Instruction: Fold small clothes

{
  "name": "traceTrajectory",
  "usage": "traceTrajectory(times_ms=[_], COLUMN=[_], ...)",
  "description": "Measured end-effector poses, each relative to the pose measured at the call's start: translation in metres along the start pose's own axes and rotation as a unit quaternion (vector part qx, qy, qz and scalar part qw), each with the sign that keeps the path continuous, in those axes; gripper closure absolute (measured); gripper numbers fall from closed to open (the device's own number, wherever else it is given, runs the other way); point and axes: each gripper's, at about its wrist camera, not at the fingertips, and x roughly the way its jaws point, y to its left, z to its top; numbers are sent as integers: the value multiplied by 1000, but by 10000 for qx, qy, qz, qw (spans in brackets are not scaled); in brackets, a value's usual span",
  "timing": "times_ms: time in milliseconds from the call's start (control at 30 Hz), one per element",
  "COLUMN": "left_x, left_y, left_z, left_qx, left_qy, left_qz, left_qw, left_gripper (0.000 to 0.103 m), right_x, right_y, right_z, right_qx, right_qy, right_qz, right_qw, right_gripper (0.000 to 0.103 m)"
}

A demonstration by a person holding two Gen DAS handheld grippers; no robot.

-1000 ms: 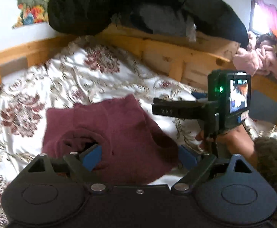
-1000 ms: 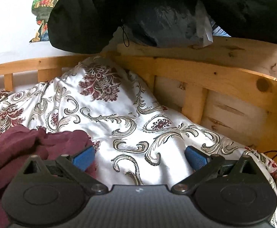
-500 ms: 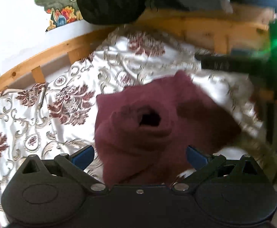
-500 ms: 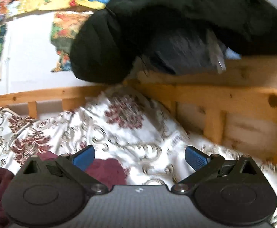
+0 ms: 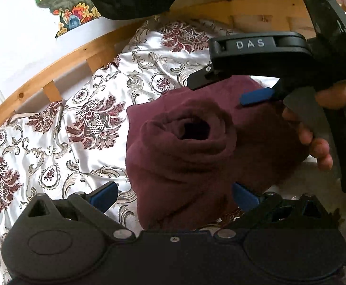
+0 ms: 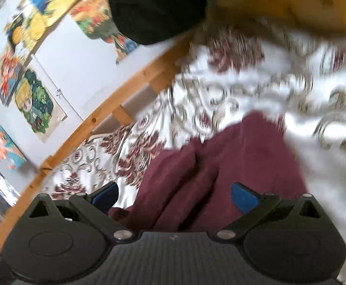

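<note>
Two claws: both over one maroon garment [image 5: 196, 147], neither gripping it.
Garment: small dark-red knit piece, lying bunched on the floral bedspread [image 5: 54, 142]; a rolled, tube-like opening faces up near its middle. It sits near the corner of the wooden bed rail [image 5: 61, 64].
Left claw [image 5: 175, 196]: jaws have just been opening and now stand spread wide. The near edge of the garment lies between the blue pads [image 5: 103, 194], with no pad pressing on cloth.
Right claw [image 6: 174, 194]: wide as well in its own view, which is smeared by motion. Garment below and between the pads, not pinched. Seen from the left view, it hangs over the far side of the garment, a hand [image 5: 315, 128] round its handle.
Step in hand: my reading is a re-grip between folds; cloth released, claws lining up for fresh holds.
How far along: judged part-way. The piece is compact but lumpy, not yet a flat packet.
Next move calls for: each claw to drop onto an edge or corner, pinch a single layer cleanly, then lift and lay it across.
Watch for: the slippery bedspread being caught with the cloth; the rolled opening springing back.
</note>
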Motion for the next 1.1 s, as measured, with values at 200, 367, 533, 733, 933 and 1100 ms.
traceTrajectory(times_ms=[200,367,533,733,933,1100], left_x=[4,-3,-1,-2,-9,-10], left_y=[-3,-12,-19,-8,-17,-26], left_z=[3,7,13,25,31,38], left_qx=[129,463,675,193,118,-1], left_qy=[-79,-478,-450,-507,-743,-810], left_qz=[-35,-30,-240,-647,-855,-1140], left_qw=[9999,9978,9964,9964,9935,9902], left_gripper=[8,46,79,83,84,85], right_x=[25,26,34,21,1,-11], right_y=[-3,0,1,21,22,22], right_z=[1,-2,2,11,26,32], right_qx=[-166,-284,-460,-1223,-1289,-1471], right_qy=[375,422,375,27,-148,-222], right_qz=[59,-53,-175,-320,-378,-576], right_qw=[9991,9987,9981,9920,9908,9872], right_gripper=[17,49,75,82,82,82])
